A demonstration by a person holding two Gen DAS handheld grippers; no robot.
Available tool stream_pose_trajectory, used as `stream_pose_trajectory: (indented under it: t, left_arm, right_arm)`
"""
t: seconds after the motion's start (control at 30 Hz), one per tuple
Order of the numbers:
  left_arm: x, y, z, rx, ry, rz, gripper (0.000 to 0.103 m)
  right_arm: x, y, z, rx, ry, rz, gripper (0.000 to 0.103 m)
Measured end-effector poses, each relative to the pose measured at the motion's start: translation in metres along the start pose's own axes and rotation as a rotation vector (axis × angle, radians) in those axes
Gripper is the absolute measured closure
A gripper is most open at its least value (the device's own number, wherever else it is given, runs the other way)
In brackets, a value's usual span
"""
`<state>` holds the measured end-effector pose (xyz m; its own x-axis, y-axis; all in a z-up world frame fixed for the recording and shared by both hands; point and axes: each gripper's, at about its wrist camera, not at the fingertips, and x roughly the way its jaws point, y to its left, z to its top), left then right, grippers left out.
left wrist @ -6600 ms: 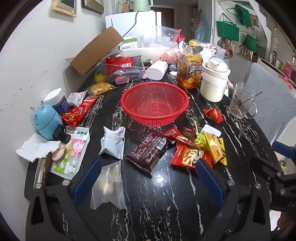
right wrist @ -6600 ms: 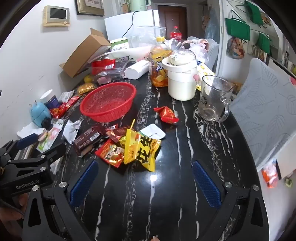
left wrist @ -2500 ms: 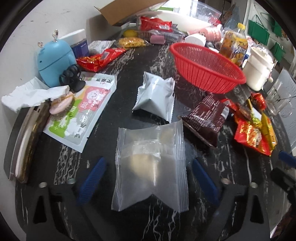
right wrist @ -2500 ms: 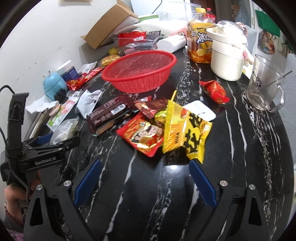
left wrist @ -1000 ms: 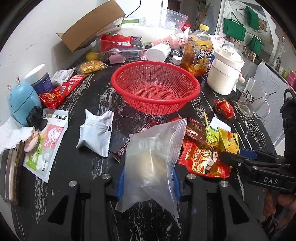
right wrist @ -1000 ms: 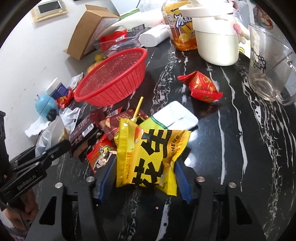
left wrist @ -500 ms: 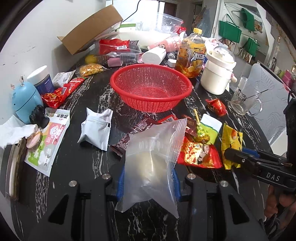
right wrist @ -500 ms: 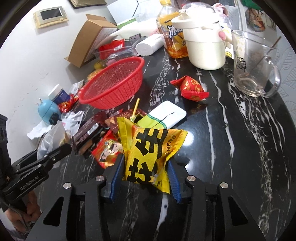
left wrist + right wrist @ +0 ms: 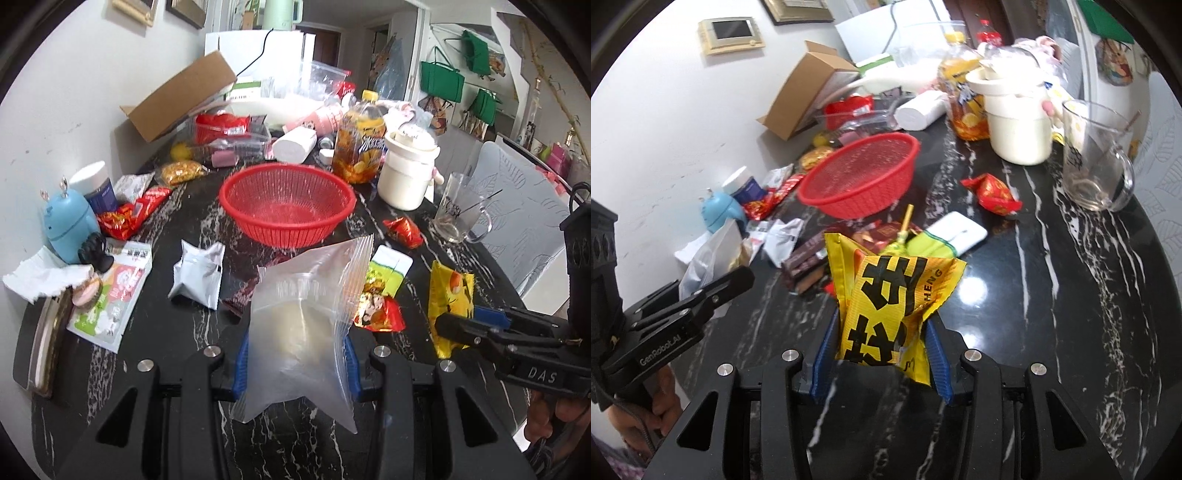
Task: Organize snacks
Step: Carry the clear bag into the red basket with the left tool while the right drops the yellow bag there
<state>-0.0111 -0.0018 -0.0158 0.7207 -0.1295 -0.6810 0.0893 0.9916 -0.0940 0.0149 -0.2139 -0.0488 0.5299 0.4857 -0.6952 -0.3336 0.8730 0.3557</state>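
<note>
Clear packet [image 9: 299,328] clamped between left fingers [image 9: 241,360]; yellow packet [image 9: 886,306] clamped between right fingers [image 9: 936,354].

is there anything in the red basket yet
No, the red basket shows only its bare mesh bottom in the left wrist view, with snack packets lying on the table around it.

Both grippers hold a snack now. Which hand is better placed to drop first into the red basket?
Probably the left. The left gripper with its clear bag faces the red basket straight ahead; from the right gripper the basket lies off to one side.
</note>
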Motion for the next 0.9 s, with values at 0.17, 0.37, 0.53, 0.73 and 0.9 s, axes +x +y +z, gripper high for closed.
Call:
stream_pose_trajectory:
  t: [0.17,0.37,0.53,0.73,0.9]
  left_arm:
    - [-0.005,0.0,0.015,0.006,-0.045,-0.008,0.063]
    - [-0.001,0.003,0.042,0.012,-0.09,-0.012,0.063]
    - [0.01,0.009,0.068,0.006,-0.11,-0.015,0.063]
    - [0.033,0.016,0.099,0.004,-0.114,-0.005,0.063]
    - [0.054,0.025,0.12,-0.01,-0.102,-0.005,0.063]
  right_arm:
    - [-0.001,0.011,0.012,-0.04,-0.018,0.018,0.059]
    - [0.001,0.02,0.04,-0.101,-0.04,0.029,0.059]
    - [0.008,0.022,0.066,-0.141,-0.054,0.025,0.059]
    - [0.027,0.024,0.105,-0.188,-0.055,0.016,0.058]
    - [0.048,0.025,0.134,-0.222,-0.047,0.009,0.058]
